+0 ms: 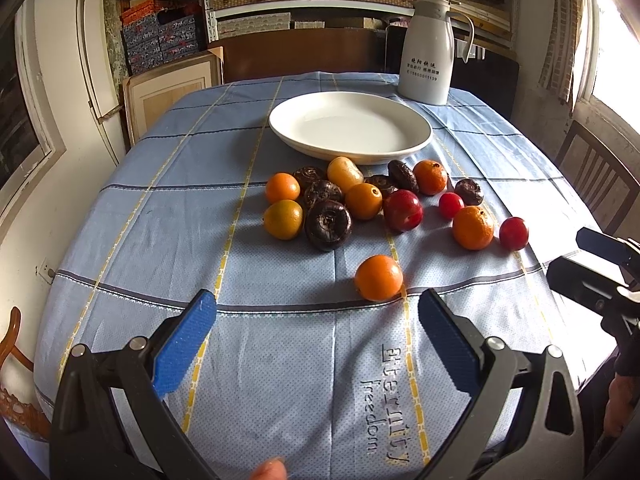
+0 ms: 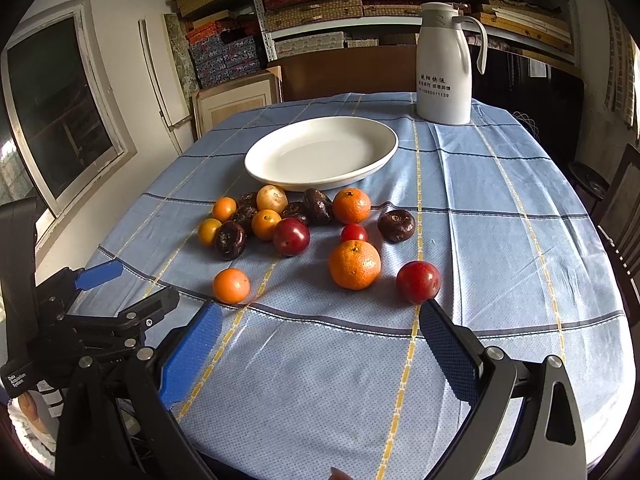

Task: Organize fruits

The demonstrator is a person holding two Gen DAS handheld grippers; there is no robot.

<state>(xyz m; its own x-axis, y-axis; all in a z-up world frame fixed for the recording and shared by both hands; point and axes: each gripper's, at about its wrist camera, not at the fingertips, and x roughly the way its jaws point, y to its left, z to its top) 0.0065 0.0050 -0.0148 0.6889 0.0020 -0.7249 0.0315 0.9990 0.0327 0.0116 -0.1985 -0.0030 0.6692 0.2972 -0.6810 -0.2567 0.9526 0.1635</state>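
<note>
A white plate sits empty at mid table. In front of it lies a cluster of fruit: several oranges, dark water chestnuts and red plums. One small orange lies alone, nearest me. My left gripper is open and empty, just short of that orange. My right gripper is open and empty, its right fingertip just below a red plum and in front of a large orange.
A white thermos jug stands behind the plate. The table has a blue checked cloth. A wooden chair stands at the right edge. Shelves of boxes fill the back wall.
</note>
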